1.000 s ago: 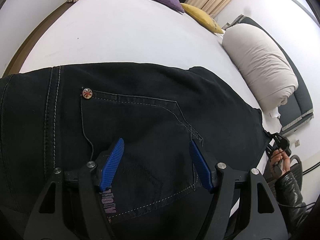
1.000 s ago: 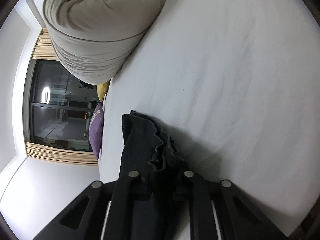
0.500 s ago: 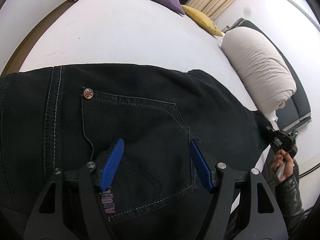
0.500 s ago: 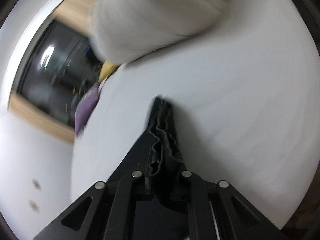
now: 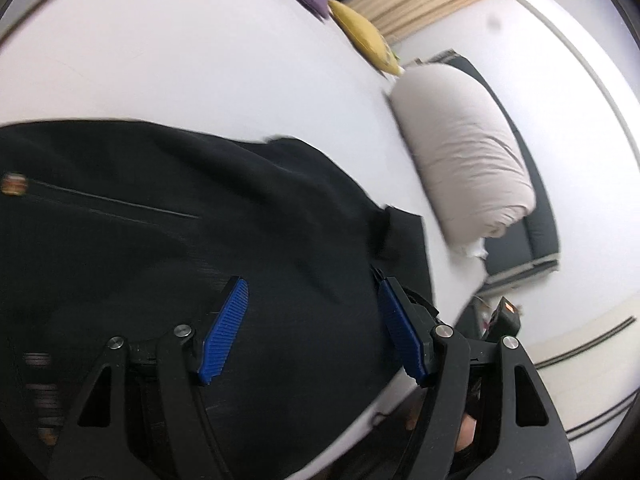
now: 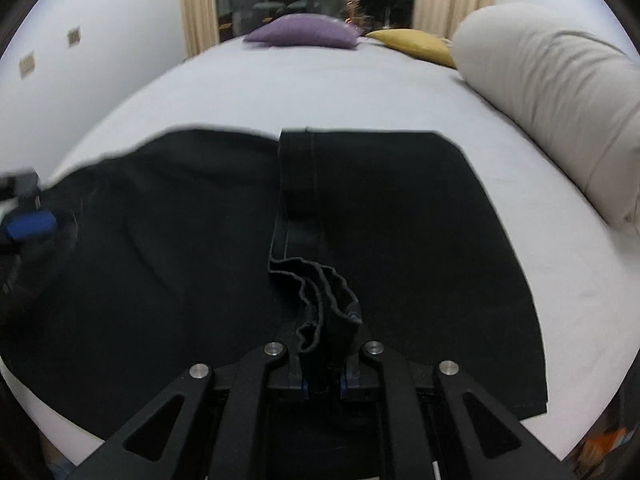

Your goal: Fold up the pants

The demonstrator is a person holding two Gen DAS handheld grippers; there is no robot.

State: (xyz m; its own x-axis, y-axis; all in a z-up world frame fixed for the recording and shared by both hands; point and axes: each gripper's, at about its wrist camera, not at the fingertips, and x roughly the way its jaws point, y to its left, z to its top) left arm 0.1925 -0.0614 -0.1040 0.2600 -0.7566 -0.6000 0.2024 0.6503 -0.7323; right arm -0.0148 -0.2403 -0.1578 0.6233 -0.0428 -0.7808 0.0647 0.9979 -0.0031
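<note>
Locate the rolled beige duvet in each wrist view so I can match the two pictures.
Left wrist view: the rolled beige duvet lies right of centre, at the bed's right edge, beyond the black pants.
Right wrist view: the duvet fills the upper right, running along the bed's right side.
Shared landmark: the yellow cushion sits just past the duvet's far end in both views.

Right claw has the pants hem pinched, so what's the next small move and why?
Probably lower the right claw and release: the bunched hem it grips already sits over the black pants spread flat on the bed, while the left claw hangs open above them.
</note>
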